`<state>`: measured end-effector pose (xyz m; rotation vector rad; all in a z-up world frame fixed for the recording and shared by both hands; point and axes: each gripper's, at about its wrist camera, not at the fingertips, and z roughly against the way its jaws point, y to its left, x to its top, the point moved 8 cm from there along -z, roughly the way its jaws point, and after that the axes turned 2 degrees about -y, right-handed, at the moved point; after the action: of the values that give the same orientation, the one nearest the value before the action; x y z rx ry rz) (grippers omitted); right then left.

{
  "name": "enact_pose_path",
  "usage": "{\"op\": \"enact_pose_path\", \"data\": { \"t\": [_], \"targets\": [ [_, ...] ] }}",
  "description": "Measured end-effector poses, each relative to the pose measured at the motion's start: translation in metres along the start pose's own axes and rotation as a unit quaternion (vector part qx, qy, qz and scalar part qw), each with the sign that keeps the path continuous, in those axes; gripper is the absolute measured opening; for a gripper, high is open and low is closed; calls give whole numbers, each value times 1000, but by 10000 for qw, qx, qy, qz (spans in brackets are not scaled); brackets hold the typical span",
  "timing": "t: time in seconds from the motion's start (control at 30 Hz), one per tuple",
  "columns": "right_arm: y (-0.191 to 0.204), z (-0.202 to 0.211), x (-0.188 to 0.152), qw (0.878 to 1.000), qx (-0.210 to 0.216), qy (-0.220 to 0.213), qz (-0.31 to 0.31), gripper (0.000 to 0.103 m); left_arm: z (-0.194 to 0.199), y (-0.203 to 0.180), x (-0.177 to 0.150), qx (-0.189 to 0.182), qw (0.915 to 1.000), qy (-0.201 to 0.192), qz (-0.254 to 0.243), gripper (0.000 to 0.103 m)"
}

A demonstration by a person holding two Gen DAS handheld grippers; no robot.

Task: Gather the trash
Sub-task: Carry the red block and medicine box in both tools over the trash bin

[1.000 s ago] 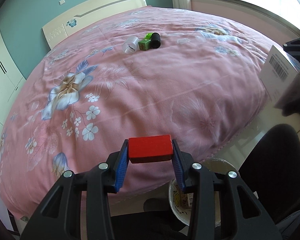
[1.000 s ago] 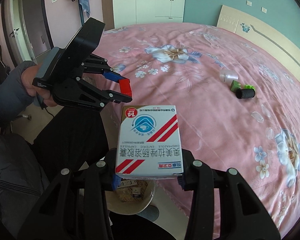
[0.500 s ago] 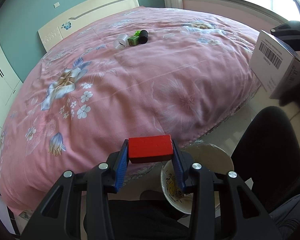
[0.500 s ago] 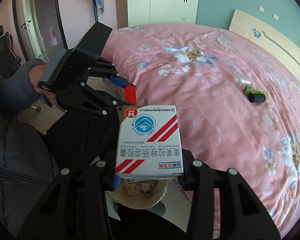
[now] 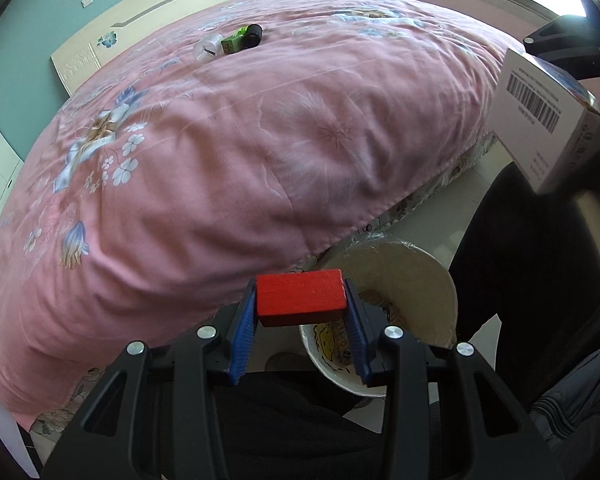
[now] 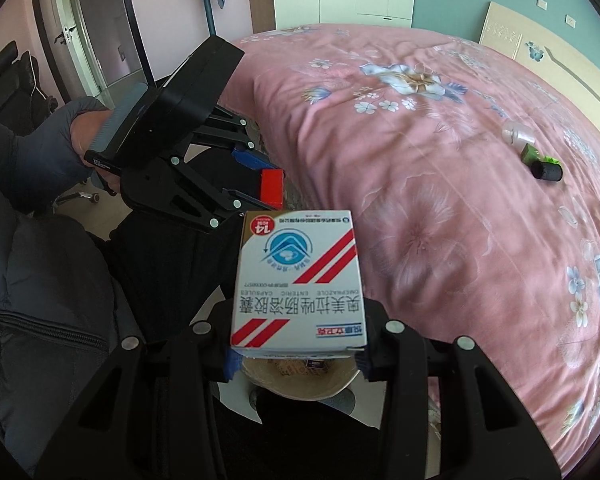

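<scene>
Left wrist view: left gripper [image 5: 302, 322] pinches a red block [image 5: 301, 298] above the bin [image 5: 412, 276], presumably to drop it. Right gripper [image 6: 296, 354] clamps a medicine box [image 6: 298, 286] hiding most of that bin. Farther off, three small items [image 5: 230, 42] remain on the bed [image 5: 260, 140], too small to identify.

The round white waste bin [image 5: 412, 280] stands on the floor beside the pink floral bed [image 5: 220, 152]; at the bed's 12 o'clock lie a clear plastic cup [image 5: 206, 49], green carton [image 5: 233, 41] and black cylinder [image 5: 253, 34]

Pink floral bed [image 5: 260, 152] bearing clear cup [image 5: 205, 49], green carton [image 5: 232, 42], black cylinder [image 5: 253, 34] close together.
</scene>
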<state>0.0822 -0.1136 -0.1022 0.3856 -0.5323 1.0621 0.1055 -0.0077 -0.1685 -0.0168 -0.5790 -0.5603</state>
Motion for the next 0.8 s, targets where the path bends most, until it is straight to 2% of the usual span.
{"op": "enact_pose_path", "data": {
  "t": [0.57, 0.8],
  "targets": [
    [10, -77, -43, 9956, 615, 619, -343, 44, -55, -30, -48, -529, 9962, 664, 213, 43],
    [-1, -114, -66, 9918, 590, 941, -638, 44, -80, -39, -66, -699, 9925, 951, 328, 43]
  ]
}}
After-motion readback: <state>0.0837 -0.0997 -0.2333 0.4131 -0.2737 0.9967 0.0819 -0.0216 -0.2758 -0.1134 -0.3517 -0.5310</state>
